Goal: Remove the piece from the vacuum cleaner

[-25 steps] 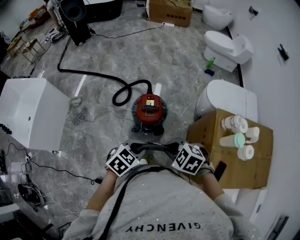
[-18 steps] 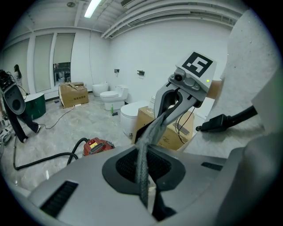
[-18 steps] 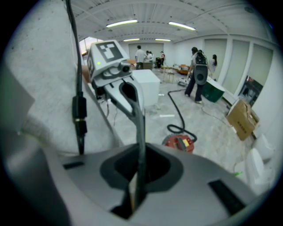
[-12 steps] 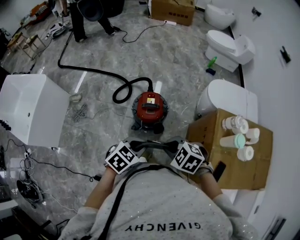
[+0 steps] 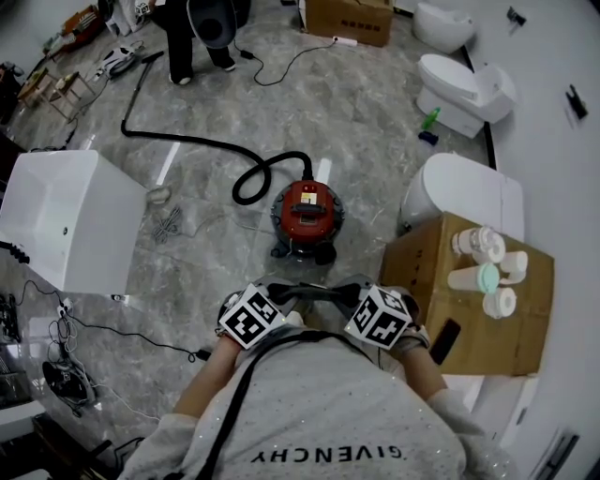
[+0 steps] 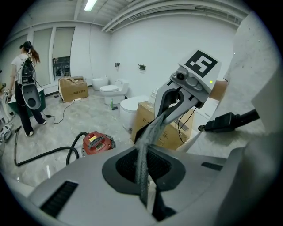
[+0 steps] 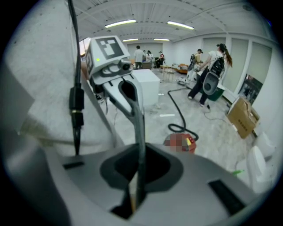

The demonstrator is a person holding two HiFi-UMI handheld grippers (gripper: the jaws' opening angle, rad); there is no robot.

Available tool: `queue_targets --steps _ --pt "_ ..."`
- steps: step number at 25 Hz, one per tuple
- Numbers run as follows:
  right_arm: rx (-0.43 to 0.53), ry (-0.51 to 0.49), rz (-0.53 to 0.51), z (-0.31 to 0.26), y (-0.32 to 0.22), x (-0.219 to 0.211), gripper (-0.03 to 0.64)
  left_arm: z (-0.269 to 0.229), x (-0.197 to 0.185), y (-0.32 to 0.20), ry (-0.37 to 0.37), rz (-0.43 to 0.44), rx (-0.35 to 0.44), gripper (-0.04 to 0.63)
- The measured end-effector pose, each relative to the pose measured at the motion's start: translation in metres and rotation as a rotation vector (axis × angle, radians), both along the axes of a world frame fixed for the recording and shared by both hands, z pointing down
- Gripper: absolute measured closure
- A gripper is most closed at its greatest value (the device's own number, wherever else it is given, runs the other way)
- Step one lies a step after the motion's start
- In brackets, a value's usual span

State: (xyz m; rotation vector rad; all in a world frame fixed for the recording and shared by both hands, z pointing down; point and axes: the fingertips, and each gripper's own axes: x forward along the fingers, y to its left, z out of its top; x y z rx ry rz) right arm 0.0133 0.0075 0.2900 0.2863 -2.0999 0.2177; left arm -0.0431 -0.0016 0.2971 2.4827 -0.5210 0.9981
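Red vacuum cleaner [image 5: 307, 214] — one, one black hose [image 5: 277, 161], left gripper [image 5: 283, 296], right gripper [image 5: 340, 294] — both closed, empty

The vacuum cleaner [image 5: 307, 216] sits small in the head view. The print on its yellow label cannot be read, and its catches and joints are too small to tell. In the right gripper view it is blurred past making out. Its hose [image 5: 187, 142] runs off to the far left of it, and what the far end joins is too small to tell. Beyond the vacuum cleaner, a person [image 5: 192, 33] and a cardboard box [image 5: 352, 21] are cut off by the top edge. Left of it lies a tangle of thin things [image 5: 169, 225], too small to name. The floor nearer than it is hidden by the wearer's shirt [image 5: 328, 412].
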Motion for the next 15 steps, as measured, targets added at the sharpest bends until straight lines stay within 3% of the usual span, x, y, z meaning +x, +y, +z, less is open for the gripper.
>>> queue_targets --steps 15 --pt "-0.020 0.002 0.000 0.0037 -0.0002 -0.0051 0.583 0.0031 -0.0059 -0.0005 0.004 -0.021 -0.019 0.561"
